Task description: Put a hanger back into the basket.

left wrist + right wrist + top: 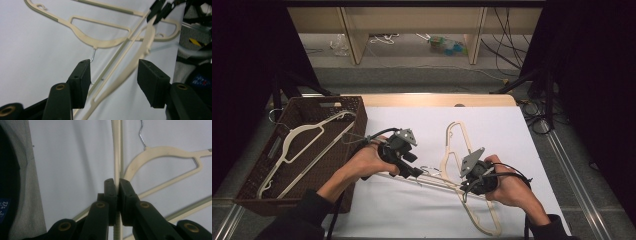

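Two cream plastic hangers lie crossed on the white sheet. One hanger (455, 150) (100, 43) (162, 151) rests flat with its wire hook pointing toward my left gripper. My right gripper (464, 187) (117, 183) is shut on the ribbed bar of the second hanger (486, 220) (140, 55) (117, 150), near where the two cross. My left gripper (414, 172) (113, 72) stands open, and a blurred arm of that second hanger runs through the gap without touching either pad.
A brown woven basket (347, 107) at the left of the table holds a third cream hanger (302, 135). Black curtains flank the table. Wooden shelving and cables lie beyond the far edge.
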Motion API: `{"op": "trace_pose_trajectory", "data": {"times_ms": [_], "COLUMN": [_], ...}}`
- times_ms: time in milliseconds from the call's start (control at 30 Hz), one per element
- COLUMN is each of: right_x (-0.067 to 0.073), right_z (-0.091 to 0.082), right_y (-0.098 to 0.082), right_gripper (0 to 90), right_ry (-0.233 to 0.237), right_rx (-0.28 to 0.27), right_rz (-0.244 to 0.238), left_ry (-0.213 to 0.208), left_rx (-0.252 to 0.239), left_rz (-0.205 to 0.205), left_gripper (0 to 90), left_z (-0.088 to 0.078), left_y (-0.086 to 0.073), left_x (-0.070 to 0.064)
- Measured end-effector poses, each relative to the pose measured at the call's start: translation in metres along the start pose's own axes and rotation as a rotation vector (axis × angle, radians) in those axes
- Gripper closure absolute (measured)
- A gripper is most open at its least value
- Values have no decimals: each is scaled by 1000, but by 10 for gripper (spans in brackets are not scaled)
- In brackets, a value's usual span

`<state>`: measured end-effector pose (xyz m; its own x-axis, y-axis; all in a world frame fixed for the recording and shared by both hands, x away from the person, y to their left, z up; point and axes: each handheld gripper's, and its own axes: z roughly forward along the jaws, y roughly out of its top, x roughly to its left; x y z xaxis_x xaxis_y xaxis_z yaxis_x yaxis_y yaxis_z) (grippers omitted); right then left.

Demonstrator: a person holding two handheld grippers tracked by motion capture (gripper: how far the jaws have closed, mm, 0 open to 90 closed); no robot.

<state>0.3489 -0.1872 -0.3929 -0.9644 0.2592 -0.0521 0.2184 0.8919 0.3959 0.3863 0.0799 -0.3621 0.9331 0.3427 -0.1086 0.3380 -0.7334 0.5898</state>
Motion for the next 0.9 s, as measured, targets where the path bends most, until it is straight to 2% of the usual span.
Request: {"op": "trace_pose_trajectory", "data": {"times_ms": [33, 100, 267, 367, 467, 533, 600, 733, 833, 900], "right_x": [-1, -1, -2, -3, -4, -4, -5, -7, -9, -10], "right_z": [-1, -2, -4, -5, -5, -6, -6, -8, -10, -13], "right_y": [-1, -4, -7, -8, -9, -10, -11, -15, -17, -19], "right_gripper": [856, 856, 856, 856, 856, 855, 854, 854, 848, 836], "right_ry": [4, 2, 2, 6, 7, 10, 9, 5, -1, -9], "right_rx": [3, -3, -4, -5, -7, 1, -1, -8, -6, -9], "right_rz": [1, 1, 5, 5, 10, 11, 11, 17, 20, 17], "left_ry": [0, -3, 12, 12, 7, 15, 17, 21, 14, -7], "left_rx": [2, 9, 16, 7, -12, -13, -20, -18, 12, 3], "left_rz": [-2, 36, 49, 83, 143, 180, 194, 238, 304, 295], "left_gripper": [433, 442, 427, 498, 572, 661, 731, 773, 806, 831], "left_z": [1, 6, 20, 26, 29, 31, 32, 32, 31, 31], "left_y": [-2, -6, -6, -4, -2, 1, 2, 4, 8, 9], "left_x": [-2, -8, -17, -16, -17, -19, -19, -21, -26, -29]}}
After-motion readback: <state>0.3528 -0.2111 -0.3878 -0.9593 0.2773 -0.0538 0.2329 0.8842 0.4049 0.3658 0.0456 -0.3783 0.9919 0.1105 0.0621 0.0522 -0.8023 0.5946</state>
